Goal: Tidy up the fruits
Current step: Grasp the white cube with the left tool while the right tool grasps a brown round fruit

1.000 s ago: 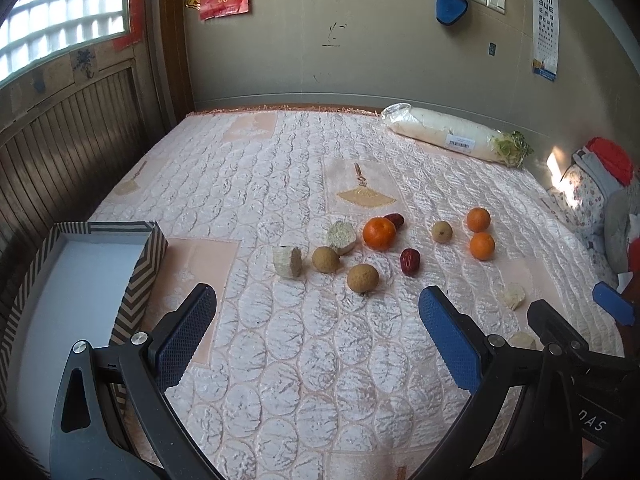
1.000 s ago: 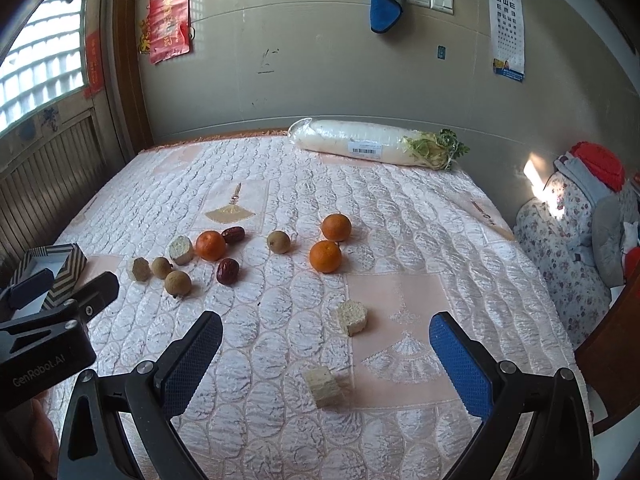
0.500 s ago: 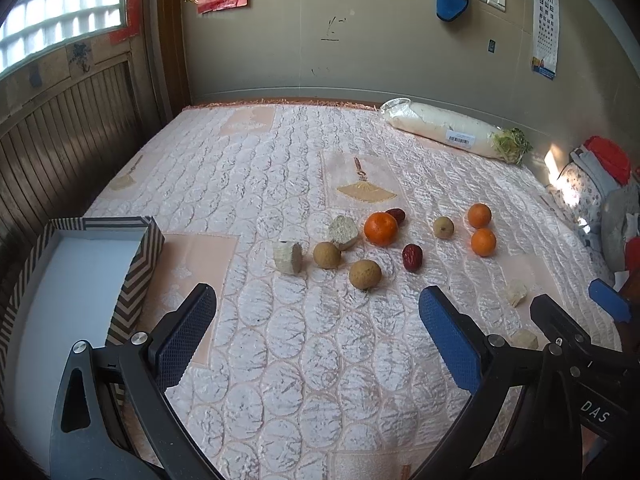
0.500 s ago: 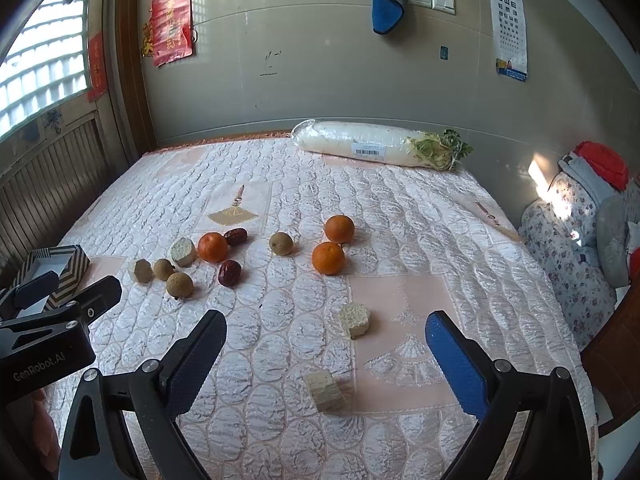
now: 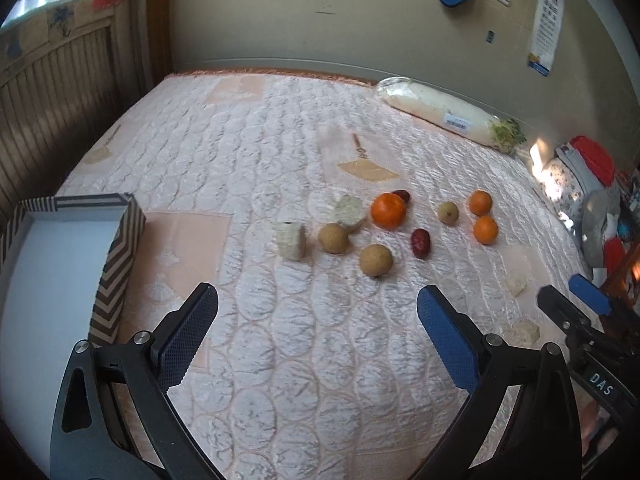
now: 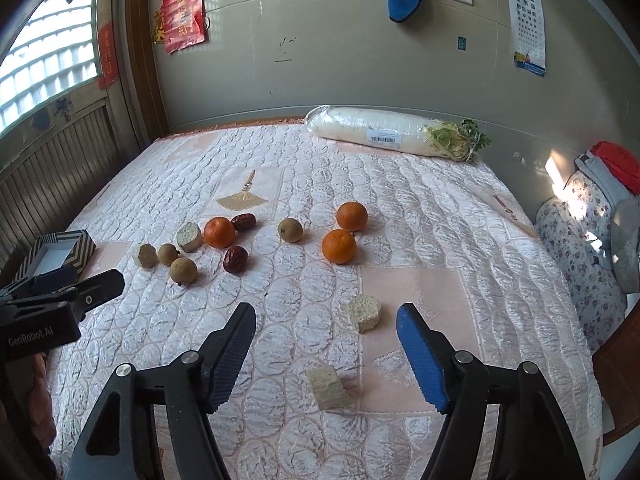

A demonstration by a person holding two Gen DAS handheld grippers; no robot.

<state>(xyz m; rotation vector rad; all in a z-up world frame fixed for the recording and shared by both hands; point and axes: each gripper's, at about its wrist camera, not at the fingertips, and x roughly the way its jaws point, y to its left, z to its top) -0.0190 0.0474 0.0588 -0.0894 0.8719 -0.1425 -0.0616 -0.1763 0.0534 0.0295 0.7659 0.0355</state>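
Note:
Fruit lies scattered on a pink quilted bed. Three oranges (image 5: 388, 211) (image 6: 339, 246) (image 6: 351, 216), two red dates (image 5: 421, 243) (image 6: 244, 221), brown longans (image 5: 375, 260) (image 5: 333, 238) (image 6: 289, 230) and pale cut chunks (image 5: 291, 240) (image 6: 363, 313) (image 6: 328, 387) show. A zigzag-patterned box (image 5: 120, 256) with a white inside stands at the left. My left gripper (image 5: 318, 336) is open and empty, above the quilt short of the longans. My right gripper (image 6: 326, 346) is open and empty, over the two near chunks.
A wrapped white radish (image 6: 384, 136) lies along the far wall. Floral bedding and red and grey clothes (image 6: 592, 220) pile up at the right edge. A wooden panel wall (image 5: 52, 100) runs along the left. Each gripper shows in the other's view (image 6: 60, 296) (image 5: 580, 320).
Both grippers have moved forward and lower toward the fruit. The right gripper's jaws have narrowed somewhat but stay open. No fruit has moved.

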